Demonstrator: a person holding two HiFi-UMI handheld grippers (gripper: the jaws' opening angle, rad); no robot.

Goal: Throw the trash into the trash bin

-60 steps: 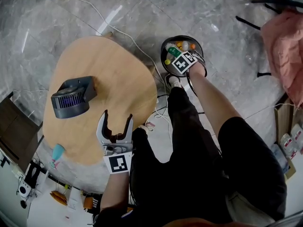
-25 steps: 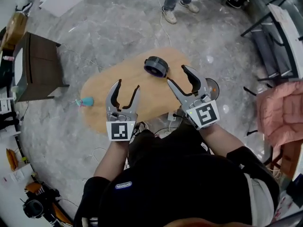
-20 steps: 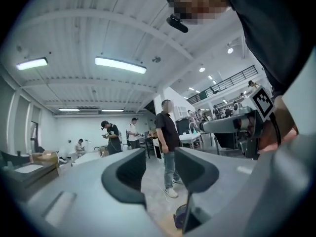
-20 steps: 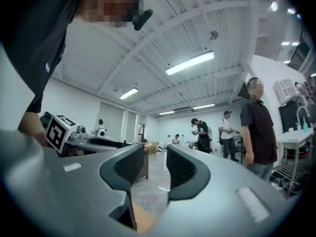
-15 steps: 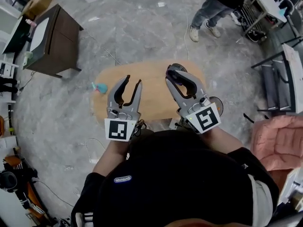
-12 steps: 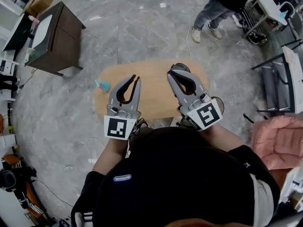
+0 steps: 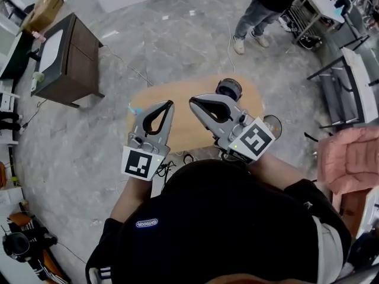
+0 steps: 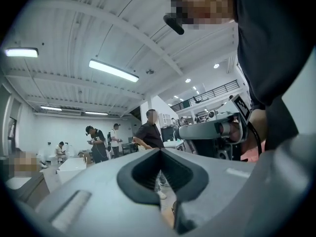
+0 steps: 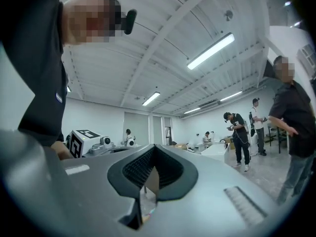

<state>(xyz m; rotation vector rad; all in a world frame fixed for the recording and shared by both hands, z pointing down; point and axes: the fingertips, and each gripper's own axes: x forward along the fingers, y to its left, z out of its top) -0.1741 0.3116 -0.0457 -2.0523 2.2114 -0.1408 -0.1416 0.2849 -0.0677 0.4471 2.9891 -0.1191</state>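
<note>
**A:** What's the biggest thing in view?

**B:** 1 oval wooden table (image 7: 183, 123) on a grey floor. Well off its left edge stands a dark cabinet (image 7: 66, 55).

**A:** And the 2 grippers?

**B:** Both are held up above the table's near edge. The left gripper (image 7: 170, 103) is toward the left end. Its jaws are together at the tips with nothing between them, only an open loop behind. The right gripper (image 7: 192, 101) is toward the right end with its tips pointing left, and its jaws are likewise closed on nothing.

**A:** Anything on the table?

**B:** 1 round dark fan (image 7: 228, 89) at the far edge, toward the right end.

**A:** Where's the trash bin?

**B:** The trash bin (image 7: 273, 123) sits on the floor just off the table's right edge, partly hidden behind the right gripper. I can't make out what's in it.

**A:** Anything smaller?

**B:** A small blue thing (image 7: 132, 108) on the floor by the left edge.
</note>
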